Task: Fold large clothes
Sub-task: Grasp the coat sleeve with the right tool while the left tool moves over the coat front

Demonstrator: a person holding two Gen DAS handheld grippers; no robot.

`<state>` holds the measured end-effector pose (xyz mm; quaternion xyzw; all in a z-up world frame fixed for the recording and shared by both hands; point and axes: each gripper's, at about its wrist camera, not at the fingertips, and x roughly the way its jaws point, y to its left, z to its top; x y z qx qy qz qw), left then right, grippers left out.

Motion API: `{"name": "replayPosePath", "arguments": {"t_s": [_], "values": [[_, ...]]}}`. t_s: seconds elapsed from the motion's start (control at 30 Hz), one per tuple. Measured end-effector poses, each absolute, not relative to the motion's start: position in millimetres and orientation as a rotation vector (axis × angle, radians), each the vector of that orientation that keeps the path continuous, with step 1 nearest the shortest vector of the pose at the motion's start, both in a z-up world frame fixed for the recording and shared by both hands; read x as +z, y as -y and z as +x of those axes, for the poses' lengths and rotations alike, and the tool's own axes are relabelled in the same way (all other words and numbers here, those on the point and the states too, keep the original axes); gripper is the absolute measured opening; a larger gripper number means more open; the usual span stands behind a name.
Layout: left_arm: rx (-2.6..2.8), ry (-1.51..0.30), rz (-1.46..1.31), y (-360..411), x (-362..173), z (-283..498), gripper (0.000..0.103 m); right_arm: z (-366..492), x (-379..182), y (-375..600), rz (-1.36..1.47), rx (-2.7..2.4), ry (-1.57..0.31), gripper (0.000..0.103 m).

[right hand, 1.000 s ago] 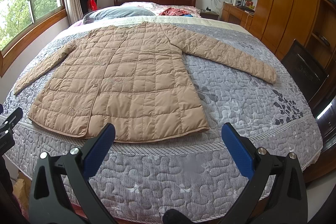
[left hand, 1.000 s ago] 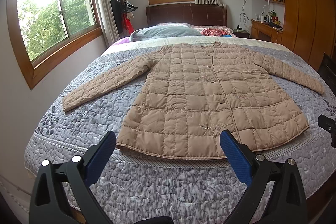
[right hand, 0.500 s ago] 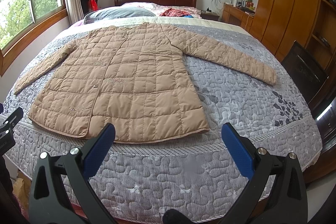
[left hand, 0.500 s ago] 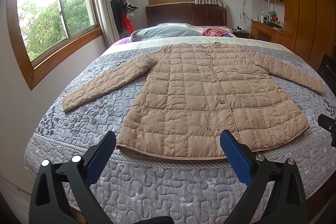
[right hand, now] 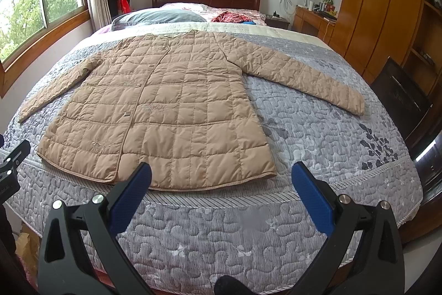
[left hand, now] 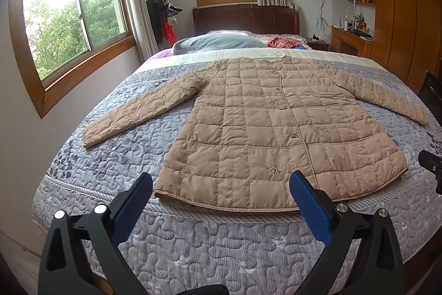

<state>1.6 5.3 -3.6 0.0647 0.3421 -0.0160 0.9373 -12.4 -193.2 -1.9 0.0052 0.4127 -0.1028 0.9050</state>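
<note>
A tan quilted long coat (left hand: 265,129) lies flat and face up on the bed, buttoned, both sleeves spread out to the sides, hem toward me. It also shows in the right wrist view (right hand: 165,107). My left gripper (left hand: 221,184) is open and empty, hovering just short of the hem near its left half. My right gripper (right hand: 221,176) is open and empty, just short of the hem's right corner. The right gripper's edge shows at the far right of the left wrist view (left hand: 431,165).
The bed has a grey patterned quilt (left hand: 210,245). A grey pillow (left hand: 218,42) and red clothes (left hand: 284,42) lie by the dark headboard. Windows are on the left wall, a wooden wardrobe (right hand: 378,4) and desk on the right, a dark chair (right hand: 400,98) beside the bed.
</note>
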Motion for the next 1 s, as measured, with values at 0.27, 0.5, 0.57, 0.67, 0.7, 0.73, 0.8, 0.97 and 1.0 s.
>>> {"name": "replayPosePath", "arguments": {"t_s": [0.27, 0.5, 0.57, 0.67, 0.7, 0.73, 0.8, 0.97, 1.0], "values": [[-0.029, -0.712, 0.146, -9, -6, 16, 0.099, -4, -5, 196, 0.012, -0.203, -0.851, 0.1], [-0.095, -0.794, 0.158, 3, -19, 60, 0.099, 31, -15, 245, 0.097, -0.192, -0.904, 0.1], [-0.153, -0.855, 0.161, 9, -24, 81, 0.099, 47, -14, 278, 0.158, -0.211, -0.904, 0.1], [-0.215, -0.942, 0.159, 24, -33, 116, 0.099, 62, -10, 325, 0.228, -0.262, -0.876, 0.1], [-0.234, -0.963, 0.163, 30, -35, 127, 0.099, 69, -7, 351, 0.258, -0.28, -0.847, 0.1], [-0.246, -0.979, 0.167, 37, -37, 140, 0.099, 72, -6, 364, 0.271, -0.288, -0.839, 0.1], [-0.277, -1.0, 0.156, 54, -38, 170, 0.099, 85, -7, 404, 0.317, -0.322, -0.854, 0.1], [-0.339, -1.052, 0.119, 91, -43, 234, 0.099, 113, -18, 499, 0.442, -0.423, -0.923, 0.1], [-0.349, -1.069, 0.116, 97, -44, 244, 0.099, 117, -21, 513, 0.46, -0.427, -0.939, 0.1]]}}
